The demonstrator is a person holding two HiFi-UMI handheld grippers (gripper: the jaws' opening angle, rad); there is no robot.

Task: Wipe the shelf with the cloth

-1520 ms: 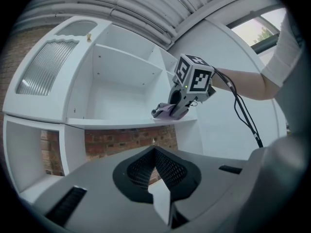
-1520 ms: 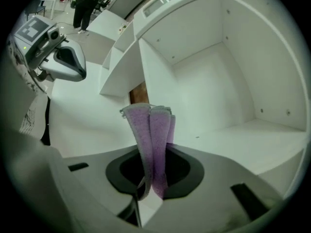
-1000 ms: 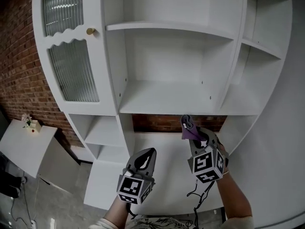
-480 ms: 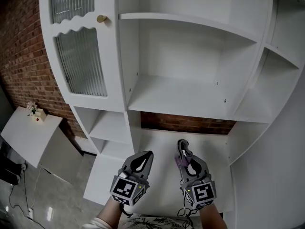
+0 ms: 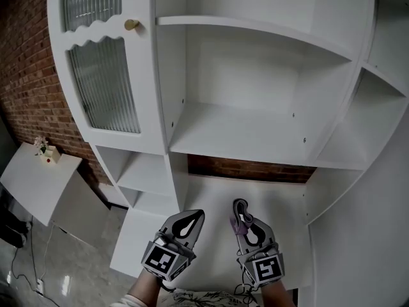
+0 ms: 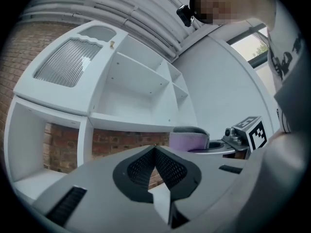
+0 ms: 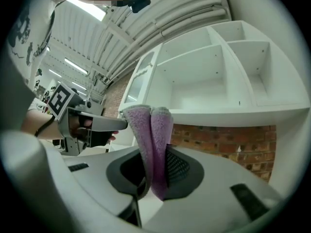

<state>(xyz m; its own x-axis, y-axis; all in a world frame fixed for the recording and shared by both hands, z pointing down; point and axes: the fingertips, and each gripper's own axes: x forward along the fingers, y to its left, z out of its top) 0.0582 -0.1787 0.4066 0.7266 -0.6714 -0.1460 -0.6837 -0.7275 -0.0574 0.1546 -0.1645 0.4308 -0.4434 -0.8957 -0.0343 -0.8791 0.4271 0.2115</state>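
at the bottom centre of the head view, the right gripper (image 5: 240, 207) has its jaws clenched on a folded purple cloth (image 7: 154, 140), which sticks up between them. just left of it, the left gripper (image 5: 195, 216) has its jaws pressed together on nothing. both sit lower in the frame than the white shelf (image 5: 243, 136), apart from it. a ribbed glass door (image 5: 105, 88) fills the upper left.

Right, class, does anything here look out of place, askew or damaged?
Nothing stands out. The white shelf unit looks intact, the right gripper is shut on the folded purple cloth, and the left gripper is shut, empty.
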